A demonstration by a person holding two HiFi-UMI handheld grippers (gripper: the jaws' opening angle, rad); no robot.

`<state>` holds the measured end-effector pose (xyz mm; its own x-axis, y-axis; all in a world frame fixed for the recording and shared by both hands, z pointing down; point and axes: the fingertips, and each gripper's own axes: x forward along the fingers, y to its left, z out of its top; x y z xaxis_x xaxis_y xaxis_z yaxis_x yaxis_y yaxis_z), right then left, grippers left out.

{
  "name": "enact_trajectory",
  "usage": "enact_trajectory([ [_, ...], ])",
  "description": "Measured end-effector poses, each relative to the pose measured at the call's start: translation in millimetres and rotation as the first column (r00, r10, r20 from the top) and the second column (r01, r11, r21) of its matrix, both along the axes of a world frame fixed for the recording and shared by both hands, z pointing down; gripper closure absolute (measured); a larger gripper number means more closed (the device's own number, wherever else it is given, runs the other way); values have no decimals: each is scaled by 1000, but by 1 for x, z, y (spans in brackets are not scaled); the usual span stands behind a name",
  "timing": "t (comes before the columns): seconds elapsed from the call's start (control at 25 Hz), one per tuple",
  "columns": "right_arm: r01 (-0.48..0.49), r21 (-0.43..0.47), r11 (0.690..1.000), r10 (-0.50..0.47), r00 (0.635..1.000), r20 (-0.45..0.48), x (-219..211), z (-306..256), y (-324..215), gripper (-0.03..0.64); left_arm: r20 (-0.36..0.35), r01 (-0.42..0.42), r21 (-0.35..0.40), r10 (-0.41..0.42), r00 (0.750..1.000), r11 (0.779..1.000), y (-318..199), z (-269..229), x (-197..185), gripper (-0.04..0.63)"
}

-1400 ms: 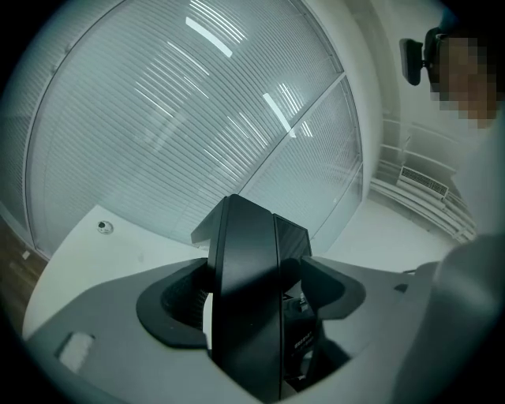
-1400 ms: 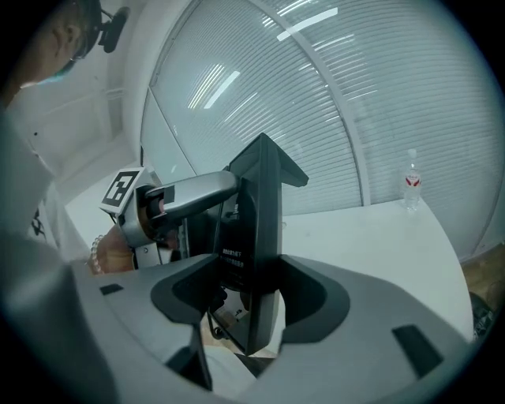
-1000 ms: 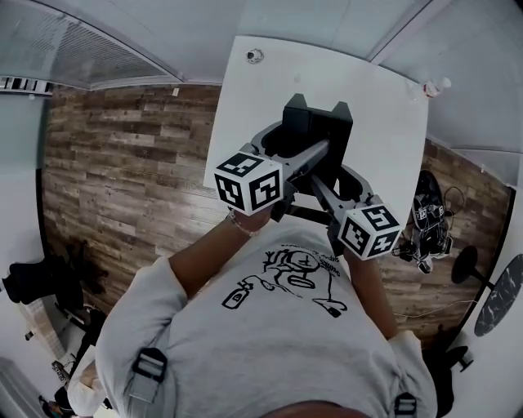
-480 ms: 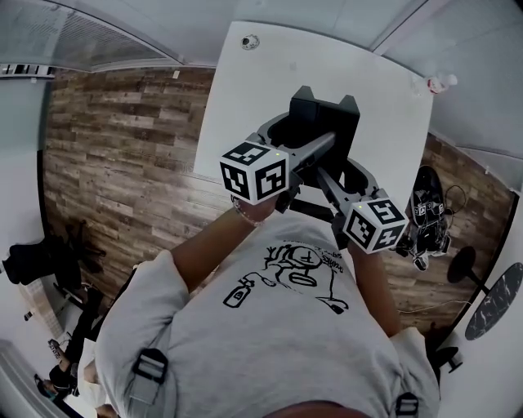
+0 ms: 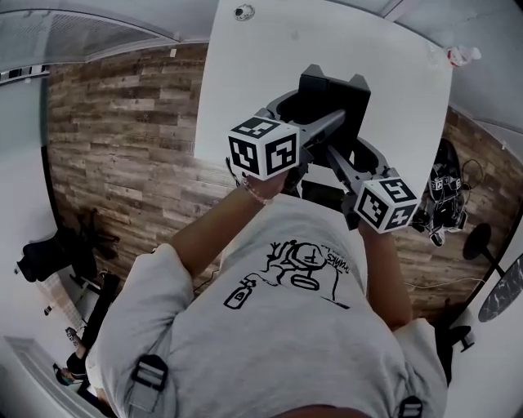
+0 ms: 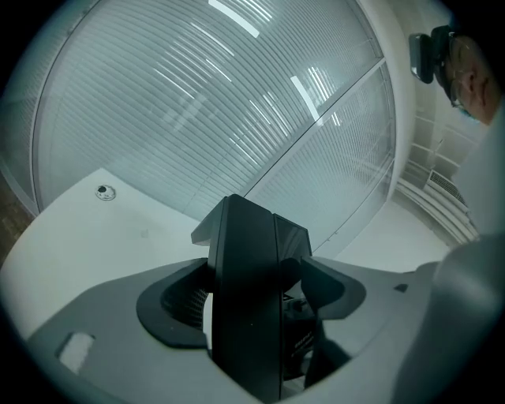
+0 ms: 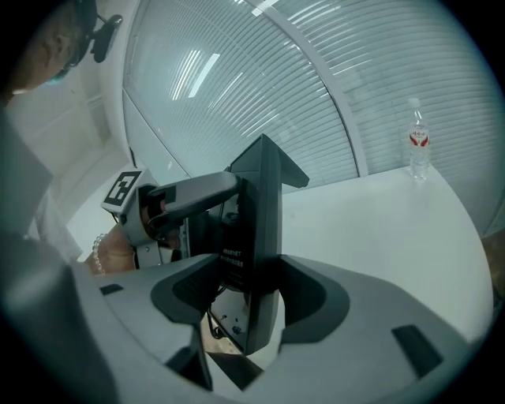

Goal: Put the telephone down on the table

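A black telephone point(image 5: 331, 102) is held above the near edge of the white table point(image 5: 270, 73), gripped from both sides. My left gripper point(image 5: 315, 131) is shut on its left edge, and the telephone point(image 6: 252, 300) fills the gap between the jaws in the left gripper view. My right gripper point(image 5: 343, 159) is shut on the other side; in the right gripper view the telephone point(image 7: 256, 260) stands upright between the jaws, and the left gripper point(image 7: 181, 197) shows behind it. Whether the telephone touches the table is hidden.
A small round fitting point(image 5: 243, 12) sits at the table's far left, also seen as a round fitting point(image 6: 103, 192). A water bottle point(image 7: 418, 150) stands at the far right edge, seen too as a bottle point(image 5: 462, 55). Wooden floor point(image 5: 122, 139) lies left of the table.
Both grippers, with the telephone, have moved forward over the table. The head view has shifted so the table sits higher in frame.
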<state>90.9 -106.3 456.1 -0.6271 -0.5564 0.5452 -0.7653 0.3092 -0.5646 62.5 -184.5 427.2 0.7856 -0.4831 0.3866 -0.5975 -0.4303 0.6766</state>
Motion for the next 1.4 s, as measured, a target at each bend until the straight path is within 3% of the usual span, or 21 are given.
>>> enact_trajectory([
  [0.76,-34,-109,994,36,999,21,16,101,-13,394,16,-32,-125,34,999,992,-17,111,19,241],
  [1.4,-37,-155,987,43,998,34,19,155,-24,394,30,-36,-163,42,999,986,-28,168,24,241],
])
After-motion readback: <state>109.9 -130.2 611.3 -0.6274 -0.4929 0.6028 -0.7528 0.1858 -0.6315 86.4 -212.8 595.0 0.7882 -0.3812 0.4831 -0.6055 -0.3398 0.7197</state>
